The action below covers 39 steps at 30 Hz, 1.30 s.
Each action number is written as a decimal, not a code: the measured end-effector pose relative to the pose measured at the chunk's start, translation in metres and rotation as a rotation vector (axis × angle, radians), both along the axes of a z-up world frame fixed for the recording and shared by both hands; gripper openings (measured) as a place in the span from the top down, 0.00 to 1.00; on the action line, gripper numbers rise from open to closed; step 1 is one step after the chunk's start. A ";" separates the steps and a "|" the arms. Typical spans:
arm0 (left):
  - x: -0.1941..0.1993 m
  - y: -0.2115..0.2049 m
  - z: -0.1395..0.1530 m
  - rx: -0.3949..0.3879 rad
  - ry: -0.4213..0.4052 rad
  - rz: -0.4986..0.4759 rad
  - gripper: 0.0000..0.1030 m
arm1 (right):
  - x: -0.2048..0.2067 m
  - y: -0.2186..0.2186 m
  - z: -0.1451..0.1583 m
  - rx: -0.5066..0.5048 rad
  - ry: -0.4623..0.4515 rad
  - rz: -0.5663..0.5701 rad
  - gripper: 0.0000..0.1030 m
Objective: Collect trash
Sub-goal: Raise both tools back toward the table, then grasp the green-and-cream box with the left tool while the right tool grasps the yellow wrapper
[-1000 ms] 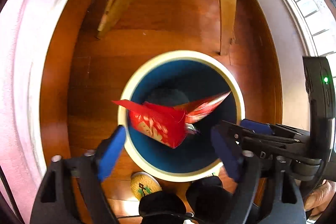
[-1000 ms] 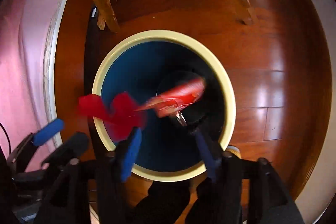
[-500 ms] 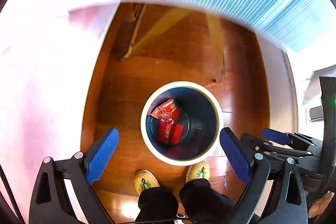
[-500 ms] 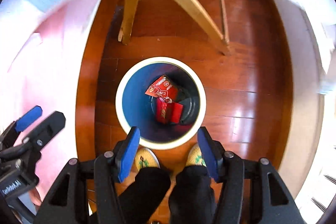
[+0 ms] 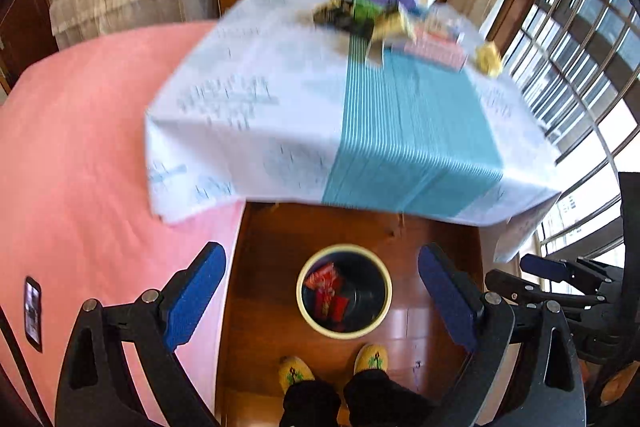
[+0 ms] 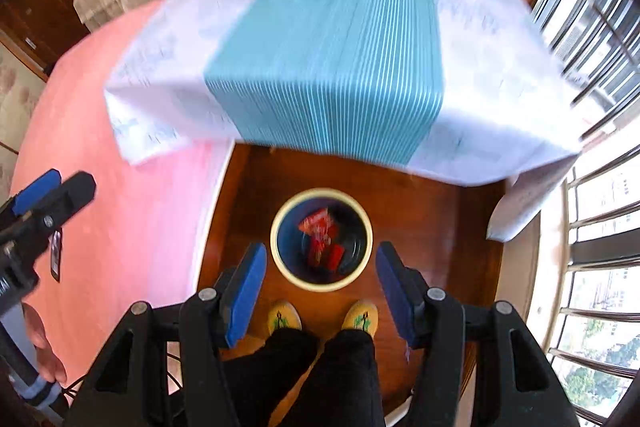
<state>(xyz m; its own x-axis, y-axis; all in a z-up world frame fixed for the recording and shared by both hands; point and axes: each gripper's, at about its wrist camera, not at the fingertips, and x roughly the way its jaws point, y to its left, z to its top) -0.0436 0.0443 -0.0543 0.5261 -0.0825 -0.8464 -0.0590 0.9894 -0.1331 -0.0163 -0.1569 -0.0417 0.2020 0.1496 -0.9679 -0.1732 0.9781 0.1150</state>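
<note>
Motion blur smears the litter pile at the table's twelve o'clock end, so single wrappers cannot be told apart, and the cloth's print is unreadable. The red wrappers deep in the bin show no legible labels. The person's legs are cut off at six o'clock.
</note>
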 end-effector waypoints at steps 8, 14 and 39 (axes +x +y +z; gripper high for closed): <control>0.008 0.003 0.088 0.068 -0.210 -0.049 0.07 | 0.025 -0.007 0.063 -0.005 -0.153 -0.068 0.44; 0.029 -0.010 0.119 0.108 -0.254 -0.108 0.07 | 0.049 -0.015 0.093 -0.009 -0.231 -0.114 0.44; 0.239 -0.119 0.073 -0.027 -0.060 0.026 0.07 | 0.283 -0.160 0.045 -0.005 -0.239 -0.057 0.44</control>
